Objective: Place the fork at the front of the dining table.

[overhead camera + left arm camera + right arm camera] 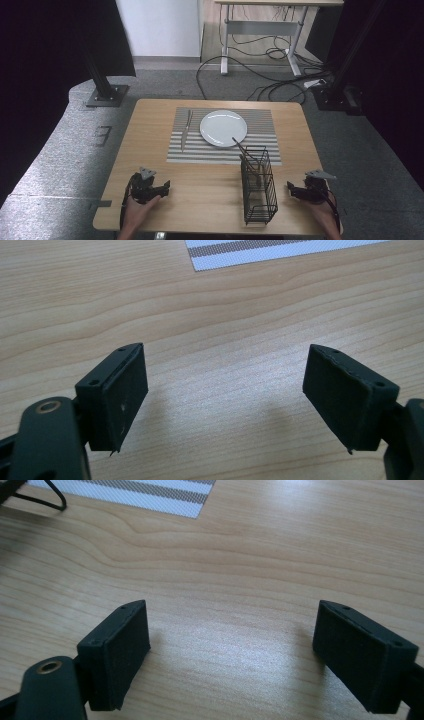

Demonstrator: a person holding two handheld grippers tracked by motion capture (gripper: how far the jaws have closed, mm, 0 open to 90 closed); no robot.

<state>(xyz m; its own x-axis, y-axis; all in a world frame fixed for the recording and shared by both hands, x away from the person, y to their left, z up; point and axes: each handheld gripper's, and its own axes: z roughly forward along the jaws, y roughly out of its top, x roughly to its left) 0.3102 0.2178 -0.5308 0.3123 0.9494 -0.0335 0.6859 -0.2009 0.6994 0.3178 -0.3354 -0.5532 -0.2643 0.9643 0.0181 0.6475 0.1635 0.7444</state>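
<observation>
Wooden table [150, 130] is seen in the high view, with a striped mat [265, 132] laid toward its far edge. On the mat a white plate [223, 127] is set, with a knife [185, 131] to its left. A black wire basket [259, 185] is stood near the front edge, cutlery inside, between the two grippers. The left gripper [166, 187] is held near the front left corner, the right gripper [289, 187] near the front right corner, just right of the basket.

Left gripper view: the jaws are spread wide over bare wood, nothing between them; the mat's corner [280, 251] is seen beyond.

Right gripper view: the jaws are likewise spread over bare wood, with the mat [140, 492] and a basket foot [47, 495] ahead.
</observation>
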